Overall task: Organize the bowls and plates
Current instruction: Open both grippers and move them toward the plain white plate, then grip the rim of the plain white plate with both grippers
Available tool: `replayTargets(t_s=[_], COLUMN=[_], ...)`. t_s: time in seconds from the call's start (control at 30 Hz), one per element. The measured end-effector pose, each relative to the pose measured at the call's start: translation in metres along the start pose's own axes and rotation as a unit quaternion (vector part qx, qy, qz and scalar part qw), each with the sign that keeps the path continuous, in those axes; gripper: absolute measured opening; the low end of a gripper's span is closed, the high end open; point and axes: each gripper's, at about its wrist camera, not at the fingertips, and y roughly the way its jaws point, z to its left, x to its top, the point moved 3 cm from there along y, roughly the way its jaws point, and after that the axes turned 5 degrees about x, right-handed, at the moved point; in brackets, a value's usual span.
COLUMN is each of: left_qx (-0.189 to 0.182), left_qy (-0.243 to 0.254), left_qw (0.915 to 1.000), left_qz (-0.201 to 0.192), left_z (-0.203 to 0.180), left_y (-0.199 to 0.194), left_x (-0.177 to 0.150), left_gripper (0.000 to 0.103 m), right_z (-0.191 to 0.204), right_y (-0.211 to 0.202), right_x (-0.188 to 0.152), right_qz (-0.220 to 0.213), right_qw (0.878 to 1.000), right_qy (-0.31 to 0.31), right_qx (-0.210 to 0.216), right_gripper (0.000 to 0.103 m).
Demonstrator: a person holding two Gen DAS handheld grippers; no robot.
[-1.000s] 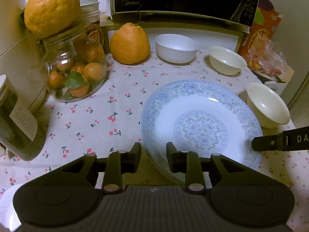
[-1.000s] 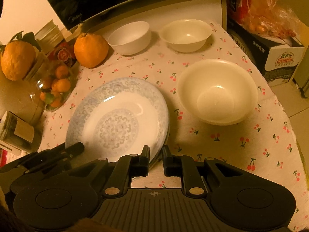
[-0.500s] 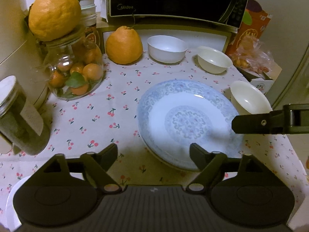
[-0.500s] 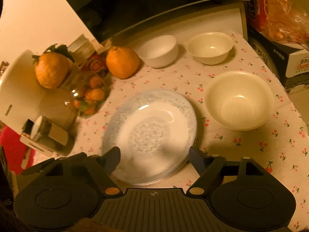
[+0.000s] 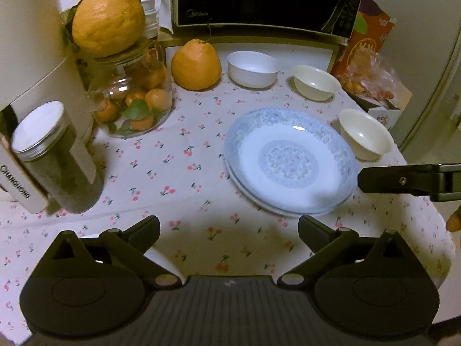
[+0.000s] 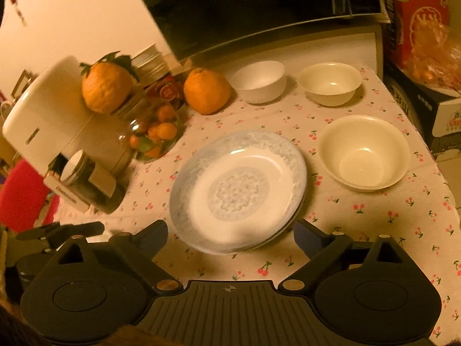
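- Both sets of jaws were pinched shut at the near rim of the plates a second ago; now the left gripper (image 5: 229, 227) and the right gripper (image 6: 230, 232) both stand spread wide, holding nothing.
- Both grippers have also pulled back: the left one hangs over bare tablecloth (image 5: 178, 173) short of the plates, and the right one's fingertips sit either side of the near rim without touching it, as far as the right wrist view shows.
- The blue-patterned plate (image 5: 289, 160) lies flat on a second plate whose edge shows just beneath it, so the two make a neat stack on the desk (image 6: 374, 219).
- I judge the plate-stacking step finished; the release looks clean, with the stack level and not sliding.
- Three bowls are still apart: the large cream bowl (image 6: 364, 152) just right of the stack, the smaller cream bowl (image 6: 330, 83) behind it, and the white bowl (image 6: 259, 80) beside the loose orange (image 6: 206, 95).
- The likely next step is nesting the bowls; the large cream one is nearest the right gripper.
- The fruit jar (image 5: 132, 98) and the dark tin (image 5: 57, 158) stand well left, clear of that work.
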Motion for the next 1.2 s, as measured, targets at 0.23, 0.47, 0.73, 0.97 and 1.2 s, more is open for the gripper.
replayTargets(t_s=[0.23,0.47,0.73,0.97,1.2], left_qx=[0.010,0.026,0.044,0.042,0.004], left_qy=[0.004,0.001,0.003,-0.013,-0.046], left_qw=[0.9999,0.9996,0.9990,0.9990,0.9983], left_qz=[-0.005,-0.008,-0.010,0.004,0.035], left_z=[0.023,0.053,0.086,0.116,0.140], left_y=[-0.015,-0.026,-0.039,-0.044,-0.043], left_x=[-0.013,-0.027,-0.051,-0.071,-0.083], left_gripper=[0.102,0.102,0.102,0.101,0.090], right_z=[0.018,0.043,0.067,0.094,0.122], right_y=[0.005,0.016,0.029,0.046,0.066], right_x=[-0.012,-0.027,-0.043,-0.062,-0.081], right_qz=[0.011,0.026,0.041,0.061,0.088], right_qw=[1.000,0.997,0.995,0.991,0.986], right_qy=[-0.022,-0.057,-0.078,-0.096,-0.101], right_qx=[0.019,0.039,0.055,0.070,0.094], right_gripper=[0.096,0.096,0.096,0.096,0.096])
